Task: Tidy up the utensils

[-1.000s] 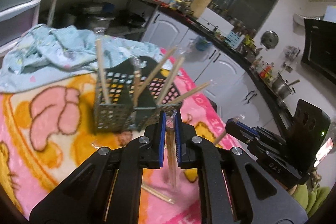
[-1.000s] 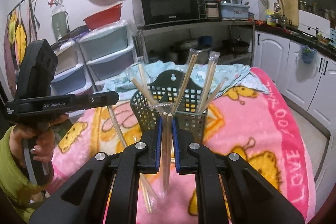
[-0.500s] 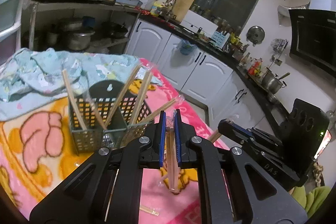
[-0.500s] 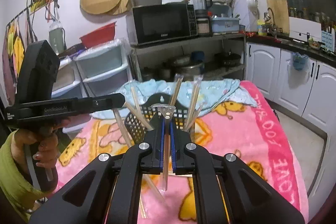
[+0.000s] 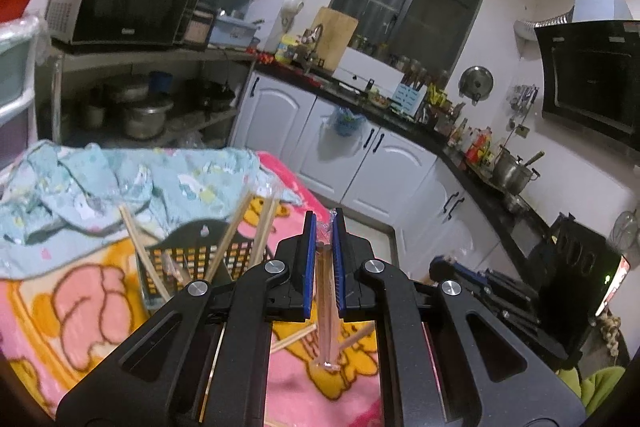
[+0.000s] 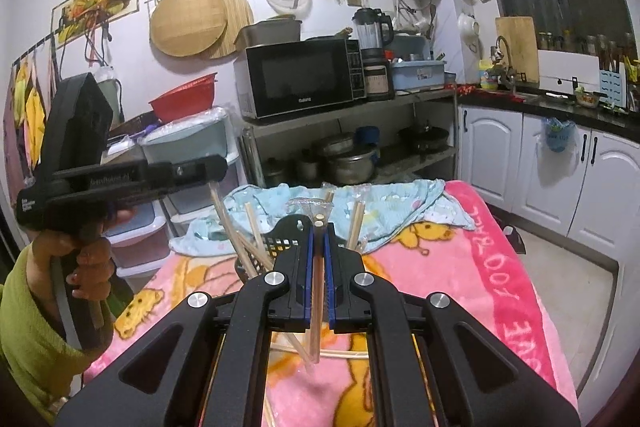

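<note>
A black perforated utensil basket point(image 5: 188, 259) stands on the pink blanket point(image 5: 72, 311) and holds several wrapped chopstick pairs; it also shows in the right wrist view point(image 6: 280, 247). My left gripper point(image 5: 322, 227) is shut on a wrapped chopstick pair point(image 5: 326, 307) that hangs down, to the right of the basket and above it. My right gripper point(image 6: 319, 239) is shut on another wrapped chopstick pair point(image 6: 316, 307), held upright in front of the basket. Loose chopsticks point(image 6: 340, 353) lie on the blanket below.
A crumpled light-blue cloth point(image 5: 120, 183) lies behind the basket. A microwave point(image 6: 300, 79) sits on a metal shelf with pots point(image 6: 348, 155). White cabinets point(image 6: 560, 163) line the right. The left gripper's body and the hand show in the right wrist view point(image 6: 100, 179).
Both grippers have risen and pulled back from the basket with their chopsticks still held; the basket now appears lower and smaller in both views.
</note>
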`<state>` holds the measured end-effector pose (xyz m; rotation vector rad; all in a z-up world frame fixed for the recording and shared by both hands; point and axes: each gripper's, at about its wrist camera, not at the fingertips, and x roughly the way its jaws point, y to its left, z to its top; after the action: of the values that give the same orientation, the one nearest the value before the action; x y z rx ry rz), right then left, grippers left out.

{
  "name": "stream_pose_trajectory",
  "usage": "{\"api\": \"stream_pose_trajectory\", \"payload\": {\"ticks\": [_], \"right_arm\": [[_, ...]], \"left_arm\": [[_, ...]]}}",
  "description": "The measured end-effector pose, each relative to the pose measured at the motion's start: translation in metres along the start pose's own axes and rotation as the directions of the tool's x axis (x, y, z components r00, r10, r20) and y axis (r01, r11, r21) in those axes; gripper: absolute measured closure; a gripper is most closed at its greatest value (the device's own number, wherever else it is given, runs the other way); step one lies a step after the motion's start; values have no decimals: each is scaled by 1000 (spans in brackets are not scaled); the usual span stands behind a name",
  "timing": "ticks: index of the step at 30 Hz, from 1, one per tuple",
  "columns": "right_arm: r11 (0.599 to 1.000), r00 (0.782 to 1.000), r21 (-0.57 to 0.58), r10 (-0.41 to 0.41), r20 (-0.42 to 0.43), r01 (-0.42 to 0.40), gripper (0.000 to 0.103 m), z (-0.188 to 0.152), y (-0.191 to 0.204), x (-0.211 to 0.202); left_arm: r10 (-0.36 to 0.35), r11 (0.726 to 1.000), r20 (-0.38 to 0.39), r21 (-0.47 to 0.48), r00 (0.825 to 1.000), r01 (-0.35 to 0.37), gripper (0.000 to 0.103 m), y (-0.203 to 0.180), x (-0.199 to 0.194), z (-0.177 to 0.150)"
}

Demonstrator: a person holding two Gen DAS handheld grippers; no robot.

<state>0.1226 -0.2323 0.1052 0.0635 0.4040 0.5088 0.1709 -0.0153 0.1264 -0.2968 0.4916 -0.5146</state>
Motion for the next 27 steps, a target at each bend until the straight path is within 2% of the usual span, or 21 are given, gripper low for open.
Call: {"api": "stream_pose_trajectory", "payload": {"ticks": [13,27], "right_arm": [[1000,997,-1,20,70,-20,98,27,2,-6],[998,988,-50,55,144,-48,98,69,18,7]], "left_arm": [[16,1000,89,22,996,-18,99,-4,-14,37],[56,997,181,43,982,-65,99,0,-28,68]]}}
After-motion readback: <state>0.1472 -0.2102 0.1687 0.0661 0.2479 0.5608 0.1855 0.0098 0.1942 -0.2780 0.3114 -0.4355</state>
